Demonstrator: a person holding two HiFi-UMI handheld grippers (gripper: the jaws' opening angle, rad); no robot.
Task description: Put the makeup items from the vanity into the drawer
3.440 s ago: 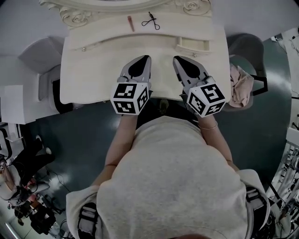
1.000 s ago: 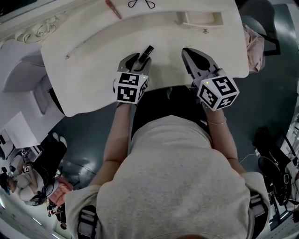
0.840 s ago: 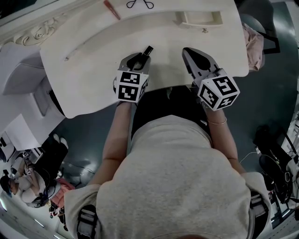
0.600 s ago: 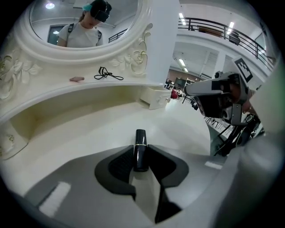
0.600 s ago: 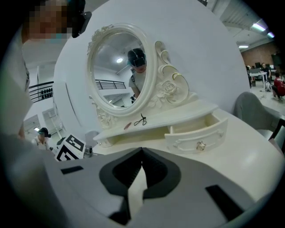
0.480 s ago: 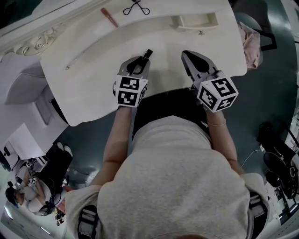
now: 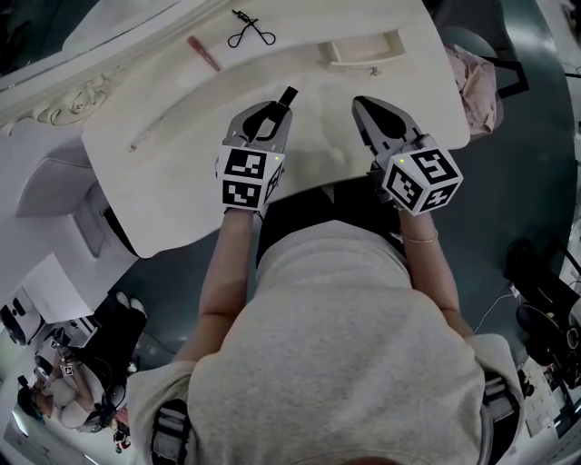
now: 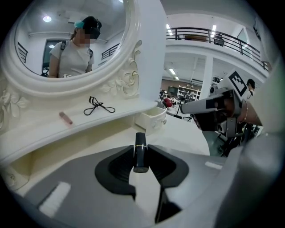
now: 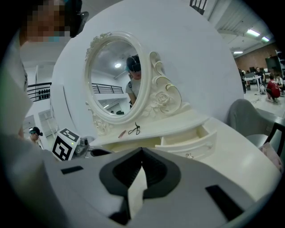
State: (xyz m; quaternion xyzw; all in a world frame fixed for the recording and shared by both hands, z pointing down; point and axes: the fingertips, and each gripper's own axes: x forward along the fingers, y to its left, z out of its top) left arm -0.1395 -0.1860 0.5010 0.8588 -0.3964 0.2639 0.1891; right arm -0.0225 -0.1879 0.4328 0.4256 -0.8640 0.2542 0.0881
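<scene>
My left gripper (image 7: 276,110) is shut on a black lipstick tube (image 8: 140,152) with a gold band. The tube's end (image 7: 287,95) pokes out past the jaw tips above the cream vanity top (image 7: 172,145). My right gripper (image 7: 364,103) hovers beside it over the front of the vanity, jaws shut and empty (image 9: 141,151). A small drawer (image 7: 365,49) stands pulled open at the back right, ahead of the right gripper (image 9: 201,132). On the raised back shelf lie a pink tube (image 7: 202,53) and a black eyelash curler (image 7: 251,28), also in the left gripper view (image 8: 99,106).
An oval carved mirror (image 9: 116,84) rises behind the shelf. A grey chair with a pink cloth (image 7: 477,78) stands right of the vanity. A white unit (image 7: 50,195) sits at the left. People stand on the dark floor at the lower left (image 7: 64,395).
The left jaws have closed onto the black lipstick, which earlier lay loosely between them. The head view has swung, so the vanity now sits more tilted in it. The right gripper has barely moved.
</scene>
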